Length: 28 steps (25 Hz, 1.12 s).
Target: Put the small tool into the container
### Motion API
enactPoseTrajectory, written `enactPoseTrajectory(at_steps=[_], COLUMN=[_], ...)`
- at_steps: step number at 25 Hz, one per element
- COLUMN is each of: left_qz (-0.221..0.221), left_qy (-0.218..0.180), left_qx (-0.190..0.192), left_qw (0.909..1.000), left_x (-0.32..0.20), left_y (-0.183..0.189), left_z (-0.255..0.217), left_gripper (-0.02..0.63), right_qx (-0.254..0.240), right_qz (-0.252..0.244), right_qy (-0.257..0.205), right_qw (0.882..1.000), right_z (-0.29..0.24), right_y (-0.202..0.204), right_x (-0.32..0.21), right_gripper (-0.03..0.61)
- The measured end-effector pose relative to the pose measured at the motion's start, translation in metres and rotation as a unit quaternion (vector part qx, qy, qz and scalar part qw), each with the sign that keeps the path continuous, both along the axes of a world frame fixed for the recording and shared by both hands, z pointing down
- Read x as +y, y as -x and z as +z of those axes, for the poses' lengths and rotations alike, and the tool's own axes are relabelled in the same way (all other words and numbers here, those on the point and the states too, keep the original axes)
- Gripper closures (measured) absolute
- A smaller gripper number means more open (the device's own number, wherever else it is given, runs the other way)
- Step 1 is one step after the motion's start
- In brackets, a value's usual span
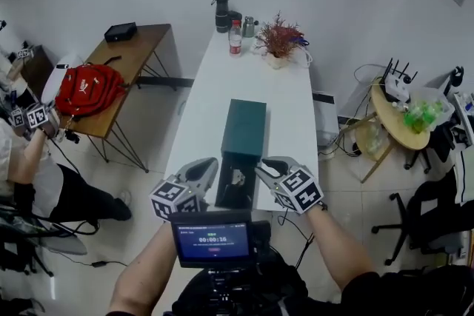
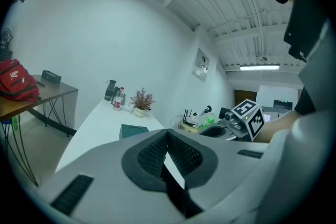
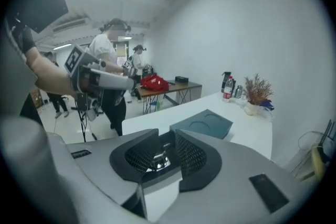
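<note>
On my feed the right gripper [image 3: 167,132] seems clamped on the tool [image 3: 159,161], a small shiny metal bit held just short of the green box [image 1: 246,131], while the left gripper [image 2: 167,132] has its jaws pressed together, empty.

Head view looks steeply down on the table [image 1: 222,70]; both gripper views face low along it, sharing the container [image 1: 246,128].

At tabletop's [image 1: 215,85] near edge: container [image 1: 248,126], centred. At far edge: flask [image 1: 221,13], bottle [image 1: 235,37], plant [image 1: 280,39], left to right. Beyond left edge: backpack [image 1: 89,89] on desk [image 1: 148,39], box [image 1: 120,31] behind. Beyond right edge: router [image 1: 396,83] on round table [image 1: 390,118].
</note>
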<state>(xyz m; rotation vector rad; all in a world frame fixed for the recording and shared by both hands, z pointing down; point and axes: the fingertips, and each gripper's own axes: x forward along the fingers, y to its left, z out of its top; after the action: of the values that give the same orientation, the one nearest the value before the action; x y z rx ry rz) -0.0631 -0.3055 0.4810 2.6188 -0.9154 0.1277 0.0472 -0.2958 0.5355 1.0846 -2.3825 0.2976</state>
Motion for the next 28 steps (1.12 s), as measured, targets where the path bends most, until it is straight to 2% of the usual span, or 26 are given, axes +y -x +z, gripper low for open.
enactPoseTrajectory(at_steps=[3,6,11,14,17,22,28], left_qz=[0.008,0.007,0.009,0.004,0.001,0.028,0.041], left_qy=[-0.015,-0.034,-0.053,-0.052,-0.064,-0.093,-0.097], left_qx=[-0.005,-0.010,-0.013,0.009,0.002,-0.013,0.001], left_qw=[0.9998,0.9993,0.9985,0.9986,0.9980,0.9952,0.9944], left_x=[0.000,0.003,0.001,-0.001,-0.006,0.005,0.064], left_y=[-0.010,-0.019,-0.020,-0.012,-0.003,-0.010,-0.011], left_z=[-0.009,-0.015,-0.029,-0.039,-0.049,-0.068,-0.088], left_gripper=[0.601,0.601,0.601,0.601,0.602,0.601,0.602], right_qx=[-0.069,-0.134,-0.180,-0.191,-0.190,-0.186,-0.180], right_qz=[0.054,0.108,0.152,0.162,0.180,0.197,0.198], right_qy=[-0.041,-0.081,-0.113,-0.122,-0.135,-0.146,-0.155], right_qw=[0.995,0.982,0.965,0.960,0.956,0.951,0.951], right_z=[-0.045,-0.084,-0.121,-0.132,-0.141,-0.156,-0.174], right_y=[-0.014,-0.031,-0.041,-0.042,-0.044,-0.038,-0.039], right_x=[-0.002,0.000,0.012,0.028,0.042,0.062,0.118], right_gripper=[0.466,0.466,0.472,0.528,0.569,0.575,0.576])
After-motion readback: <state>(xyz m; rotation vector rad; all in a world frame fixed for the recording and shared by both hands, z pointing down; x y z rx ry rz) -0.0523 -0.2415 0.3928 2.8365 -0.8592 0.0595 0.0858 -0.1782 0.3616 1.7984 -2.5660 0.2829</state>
